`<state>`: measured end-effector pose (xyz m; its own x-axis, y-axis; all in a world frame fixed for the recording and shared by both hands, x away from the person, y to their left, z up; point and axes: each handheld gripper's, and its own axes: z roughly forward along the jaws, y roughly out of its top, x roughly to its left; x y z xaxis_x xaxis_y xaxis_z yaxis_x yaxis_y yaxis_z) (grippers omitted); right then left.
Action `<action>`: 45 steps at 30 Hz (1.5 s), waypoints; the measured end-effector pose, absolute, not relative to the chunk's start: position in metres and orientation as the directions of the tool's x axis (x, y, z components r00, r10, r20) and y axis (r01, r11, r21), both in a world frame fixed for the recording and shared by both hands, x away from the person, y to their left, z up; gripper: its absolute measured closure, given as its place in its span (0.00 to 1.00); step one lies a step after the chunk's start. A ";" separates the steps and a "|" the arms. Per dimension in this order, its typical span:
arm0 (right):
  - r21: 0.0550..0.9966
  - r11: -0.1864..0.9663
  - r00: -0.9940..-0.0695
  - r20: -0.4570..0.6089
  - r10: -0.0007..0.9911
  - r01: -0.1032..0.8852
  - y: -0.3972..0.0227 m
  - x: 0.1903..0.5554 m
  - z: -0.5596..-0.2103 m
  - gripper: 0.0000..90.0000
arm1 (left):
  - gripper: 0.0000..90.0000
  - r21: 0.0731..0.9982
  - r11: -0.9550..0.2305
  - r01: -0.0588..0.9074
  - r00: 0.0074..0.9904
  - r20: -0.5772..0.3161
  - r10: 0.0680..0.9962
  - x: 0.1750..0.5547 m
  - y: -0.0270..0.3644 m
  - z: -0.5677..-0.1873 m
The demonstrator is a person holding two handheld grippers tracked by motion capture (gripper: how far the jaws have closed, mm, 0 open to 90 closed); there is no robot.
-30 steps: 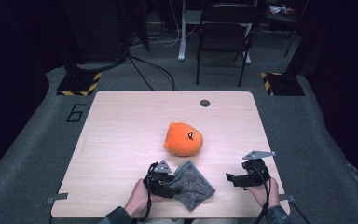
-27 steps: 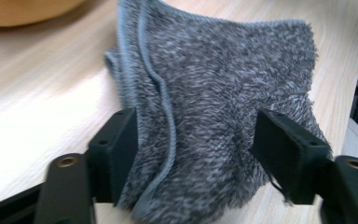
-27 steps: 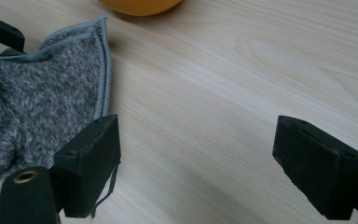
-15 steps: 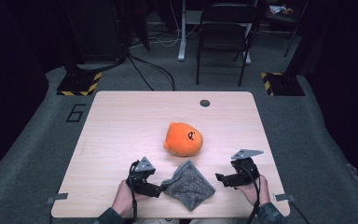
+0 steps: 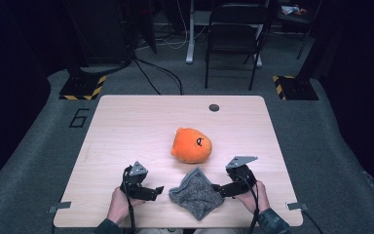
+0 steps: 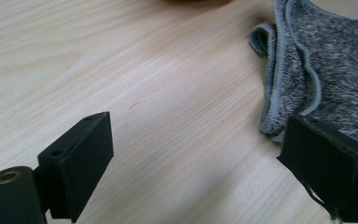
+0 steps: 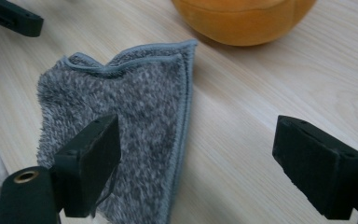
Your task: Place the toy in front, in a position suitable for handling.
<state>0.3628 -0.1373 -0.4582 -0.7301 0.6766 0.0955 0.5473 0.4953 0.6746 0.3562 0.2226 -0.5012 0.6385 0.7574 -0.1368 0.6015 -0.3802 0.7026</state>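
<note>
At top, the orange plush toy (image 7: 244, 21) (cut off).

A wooden table (image 5: 126, 126) is standing on grey carpet (image 5: 321, 146). An orange plush (image 5: 191, 145) is sitting near the table's middle, slightly toward the near edge, its dark face marks pointing right. A small dark disc (image 5: 214, 107) is lying close to the far edge, right of centre. Beyond the far edge, a black chair (image 5: 233, 39) is standing, with cables (image 5: 160, 73) running across the floor. Two yellow-and-black striped bases (image 5: 83, 87) are flanking the table's far corners. A "6" (image 5: 79, 118) is showing on the carpet by the left edge.
</note>
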 end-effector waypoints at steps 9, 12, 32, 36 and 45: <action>0.660 0.553 -0.786 0.094 0.611 0.509 -0.110 0.363 -0.463 0.16 | 0.10 0.688 -0.379 0.619 0.617 -0.127 0.777 0.357 0.228 -0.507; 0.653 0.573 -0.802 0.089 0.591 0.495 -0.100 0.363 -0.466 0.16 | 0.11 0.678 -0.383 0.628 0.612 -0.126 0.780 0.357 0.229 -0.510; 0.562 0.715 -0.864 -0.001 0.504 0.416 -0.063 0.360 -0.500 0.43 | 0.13 0.664 -0.411 0.625 0.619 -0.101 0.779 0.359 0.229 -0.518; 0.558 0.731 -0.876 -0.015 0.482 0.393 -0.063 0.360 -0.501 0.58 | 0.13 0.663 -0.439 0.606 0.630 -0.063 0.774 0.358 0.227 -0.519; 0.567 0.717 -0.873 0.005 0.488 0.404 -0.065 0.358 -0.500 0.85 | 0.14 0.663 -0.462 0.588 0.634 -0.024 0.773 0.357 0.225 -0.520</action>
<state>0.3583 -0.0653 -0.5001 -0.8728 0.4880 0.0049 0.4043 0.7174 0.5673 0.3572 0.2245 -0.5199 0.6344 0.7726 -0.0240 0.5882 -0.4624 0.6635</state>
